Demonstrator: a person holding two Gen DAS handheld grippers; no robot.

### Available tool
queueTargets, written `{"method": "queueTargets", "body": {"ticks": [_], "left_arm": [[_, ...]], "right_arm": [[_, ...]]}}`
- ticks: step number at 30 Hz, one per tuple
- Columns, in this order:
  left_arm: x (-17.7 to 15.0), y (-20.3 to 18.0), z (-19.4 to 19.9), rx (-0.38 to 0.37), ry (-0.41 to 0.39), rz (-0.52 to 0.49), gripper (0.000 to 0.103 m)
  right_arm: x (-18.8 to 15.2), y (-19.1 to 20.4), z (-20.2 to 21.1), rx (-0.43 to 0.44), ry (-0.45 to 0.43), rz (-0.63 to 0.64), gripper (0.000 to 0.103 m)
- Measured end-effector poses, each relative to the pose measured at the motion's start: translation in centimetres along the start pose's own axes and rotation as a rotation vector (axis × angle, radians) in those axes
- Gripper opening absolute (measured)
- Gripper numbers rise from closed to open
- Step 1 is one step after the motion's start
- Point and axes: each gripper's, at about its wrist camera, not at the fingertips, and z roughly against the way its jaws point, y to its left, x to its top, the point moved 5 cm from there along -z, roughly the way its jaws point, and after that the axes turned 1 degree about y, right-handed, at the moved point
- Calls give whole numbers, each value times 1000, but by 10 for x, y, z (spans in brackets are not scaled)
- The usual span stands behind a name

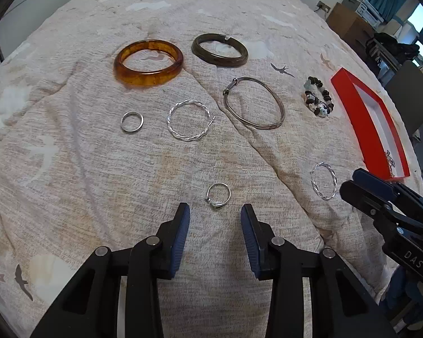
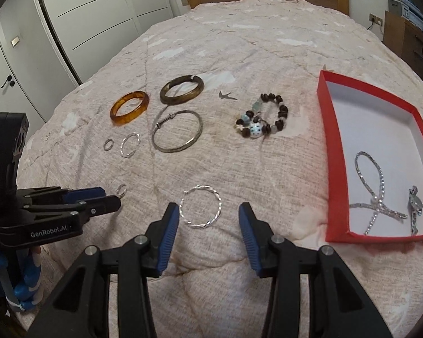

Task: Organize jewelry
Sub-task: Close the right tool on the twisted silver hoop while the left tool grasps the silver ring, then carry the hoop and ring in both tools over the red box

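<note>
Right wrist view: right tongs (image 2: pixel 208 214) gaping wide, twisted silver hoop (image 2: pixel 201 207) lying flat on the bed just ahead between the tips; left tongs (image 1: pixel 215 215) likewise spread, facing small ring (image 1: pixel 218 192).

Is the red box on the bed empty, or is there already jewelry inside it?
Not empty. The red box holds a sparkly silver chain and a small silver watch near its front end; the rest shows bare white floor.
</note>
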Motion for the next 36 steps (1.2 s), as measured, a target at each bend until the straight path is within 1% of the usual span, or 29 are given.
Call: {"method": "queueTargets", "body": {"ticks": [4,6,9,17,19,21,23,29,36], "left_arm": [[3,1,-7,-15,10,8,35],[5,1,-11,-20,17,10,33],[7,0,-16,-24,27,11,30],[9,4,-25,-25,33,26,29],[10,3,-27,-19,31,24,27],[10,3,-27,-10,24,20,25],[11,2,-28,-6,22,17,20],[10,-1,-20,-3,9,10,20],[10,-5,0,-12,-27,11,20]], "right_arm": [[0,-6,-9,3,15,-3,40],[0,-6,-14,10,21,-3,34],[2,-6,-21,16,29,0,30],[1,-6,-37,24,60,14,25],[0,-6,-40,25,66,16,22],[-1,-7,-42,27,75,16,11],[-1,-6,-44,30,83,19,6],[0,-1,-35,28,73,33,5],[3,3,-10,16,34,38,5]]}}
